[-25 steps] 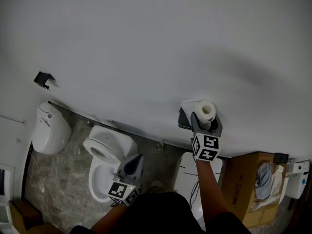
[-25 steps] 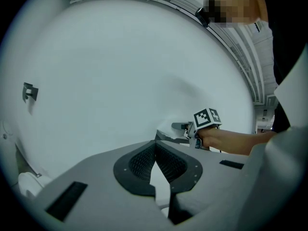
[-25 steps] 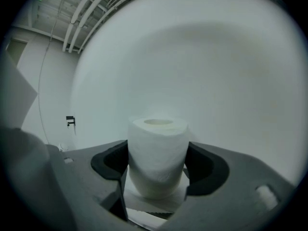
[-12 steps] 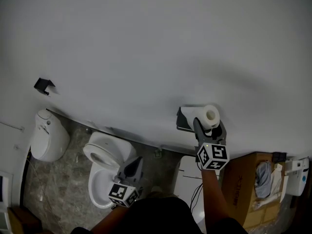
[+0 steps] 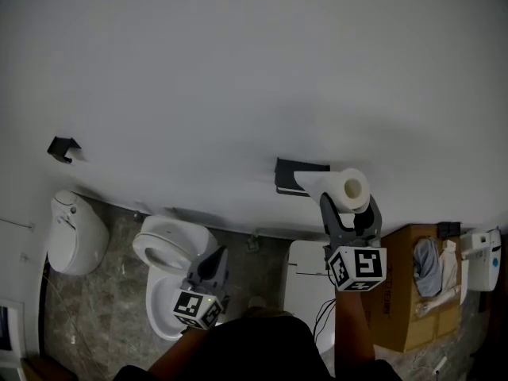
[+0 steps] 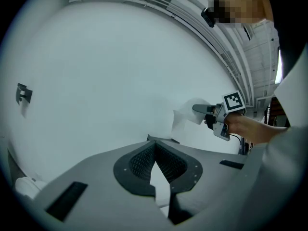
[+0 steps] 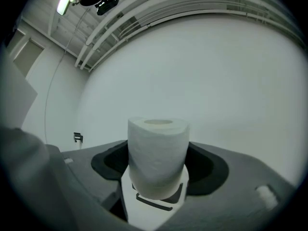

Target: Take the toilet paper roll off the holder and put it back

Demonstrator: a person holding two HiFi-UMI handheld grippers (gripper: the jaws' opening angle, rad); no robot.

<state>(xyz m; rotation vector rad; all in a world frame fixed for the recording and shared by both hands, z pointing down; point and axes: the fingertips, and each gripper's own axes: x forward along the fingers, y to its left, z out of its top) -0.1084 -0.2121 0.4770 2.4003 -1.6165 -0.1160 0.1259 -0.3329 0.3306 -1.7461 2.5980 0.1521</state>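
The right hand-held gripper is clamping the white toilet paper roll w/ cardboard core just right of the black wall-mounted holder, clear of it, prob. for re-hanging, while the left hand-held gripper is idling below-left of the holder, jaws together & empty.

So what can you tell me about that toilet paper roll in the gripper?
The toilet paper roll is white, soft-looking, fairly full, wound on a pale cardboard core. It stands upright, clamped between the jaws of the right gripper, clear of the dark holder on the white wall. A loose sheet trails from it toward the holder.
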